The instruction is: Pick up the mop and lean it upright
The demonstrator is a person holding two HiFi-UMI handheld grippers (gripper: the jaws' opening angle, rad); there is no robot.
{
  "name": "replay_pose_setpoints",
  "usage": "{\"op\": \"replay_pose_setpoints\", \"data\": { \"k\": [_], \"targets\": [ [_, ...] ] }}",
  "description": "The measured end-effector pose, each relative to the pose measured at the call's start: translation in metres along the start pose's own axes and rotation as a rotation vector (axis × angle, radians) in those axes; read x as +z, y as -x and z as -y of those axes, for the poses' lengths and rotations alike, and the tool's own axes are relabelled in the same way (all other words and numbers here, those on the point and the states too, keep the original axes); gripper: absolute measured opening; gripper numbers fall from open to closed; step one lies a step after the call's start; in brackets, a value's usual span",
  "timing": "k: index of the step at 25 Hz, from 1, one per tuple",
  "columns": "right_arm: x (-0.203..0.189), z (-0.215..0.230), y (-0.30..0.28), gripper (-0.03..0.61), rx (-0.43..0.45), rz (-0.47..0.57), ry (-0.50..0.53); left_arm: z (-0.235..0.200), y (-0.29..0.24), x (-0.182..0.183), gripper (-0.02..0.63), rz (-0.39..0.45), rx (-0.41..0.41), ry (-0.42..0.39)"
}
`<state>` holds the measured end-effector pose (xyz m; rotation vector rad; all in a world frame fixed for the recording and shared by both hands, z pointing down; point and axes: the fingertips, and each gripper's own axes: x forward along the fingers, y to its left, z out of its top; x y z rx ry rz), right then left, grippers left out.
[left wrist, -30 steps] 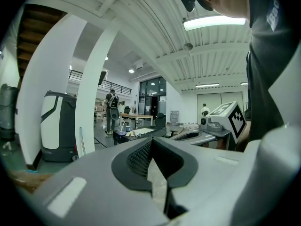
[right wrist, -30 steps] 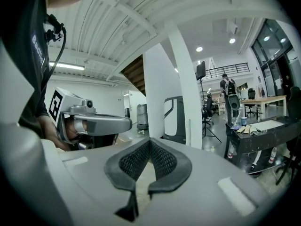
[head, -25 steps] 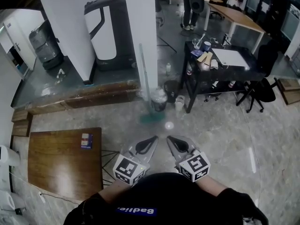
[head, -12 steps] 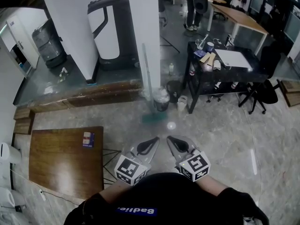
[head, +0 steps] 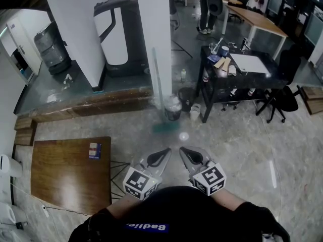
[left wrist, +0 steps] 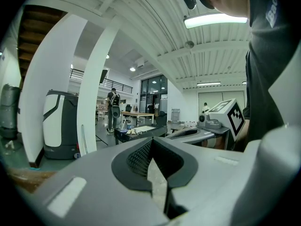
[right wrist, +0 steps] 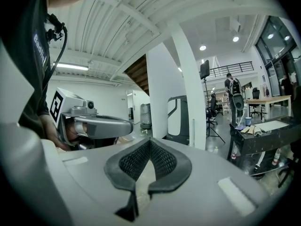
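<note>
The mop (head: 157, 84) stands upright against the white pillar (head: 151, 29), its teal head (head: 162, 127) on the floor at the pillar's foot. Its pale handle (left wrist: 83, 138) also shows in the left gripper view, and the same handle (right wrist: 193, 133) in the right gripper view. My left gripper (head: 166, 149) and right gripper (head: 182, 149) hang side by side close to my body, well short of the mop. Both are shut with nothing between the jaws. The left gripper (left wrist: 151, 142) and right gripper (right wrist: 149, 142) point roughly level toward the pillar.
A brown wooden table (head: 68, 170) stands at my left. A bin (head: 172, 107) sits beside the mop head, with a cluttered black desk (head: 237, 69) and an office chair (head: 282, 97) to the right. A raised wooden step (head: 86, 105) runs along the floor behind. A person (head: 209, 6) stands far back.
The head view has shifted slightly, so the room sits a little lower in the picture. Both grippers and the mop have stayed where they were.
</note>
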<state>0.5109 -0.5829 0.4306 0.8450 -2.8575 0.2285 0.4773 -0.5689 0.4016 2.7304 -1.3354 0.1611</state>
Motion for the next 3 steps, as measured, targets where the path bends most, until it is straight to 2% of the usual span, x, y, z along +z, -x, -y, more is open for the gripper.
{"op": "replay_pose_setpoints", "data": {
  "k": [3],
  "targets": [
    [-0.0053,-0.0024,0.0028,0.001,-0.001,-0.018,-0.02,0.0015,0.0016,0.0007,0.02,0.002,-0.003,-0.001]
  ]
}}
